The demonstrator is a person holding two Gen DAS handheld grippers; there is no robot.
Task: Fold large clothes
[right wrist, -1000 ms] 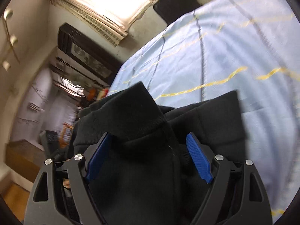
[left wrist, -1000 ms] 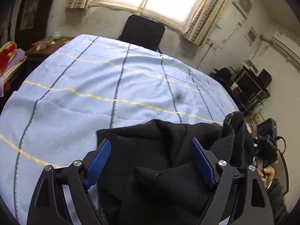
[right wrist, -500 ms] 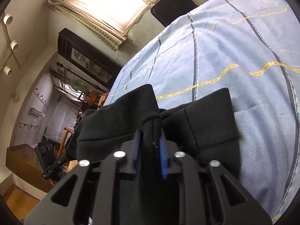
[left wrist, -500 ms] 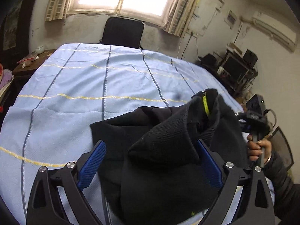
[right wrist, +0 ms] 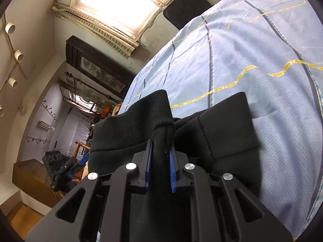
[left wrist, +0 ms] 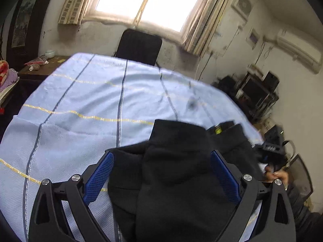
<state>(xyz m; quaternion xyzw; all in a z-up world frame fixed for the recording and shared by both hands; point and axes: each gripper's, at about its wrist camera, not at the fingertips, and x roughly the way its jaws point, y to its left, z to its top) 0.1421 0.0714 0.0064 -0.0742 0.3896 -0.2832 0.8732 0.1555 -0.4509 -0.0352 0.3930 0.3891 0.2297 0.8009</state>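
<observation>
Bedspread (left wrist: 80,104) beyond lies bare — chair (left wrist: 139,46) behind.

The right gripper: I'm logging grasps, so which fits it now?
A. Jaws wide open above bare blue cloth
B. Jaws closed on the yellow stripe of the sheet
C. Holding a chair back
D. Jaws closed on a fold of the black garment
D: the right gripper has just been closing, and its blue pads now pinch a fold of the black garment just below its ribbed hem.

I am looking at a matt black knit garment (right wrist: 226,129) with a ribbed cuff (right wrist: 141,117), lying on a light blue woven bedcover (left wrist: 80,133). My gripper pads (left wrist: 99,179) are showing blue, ridged plastic on matt black plastic arms with shiny metal screws.
</observation>
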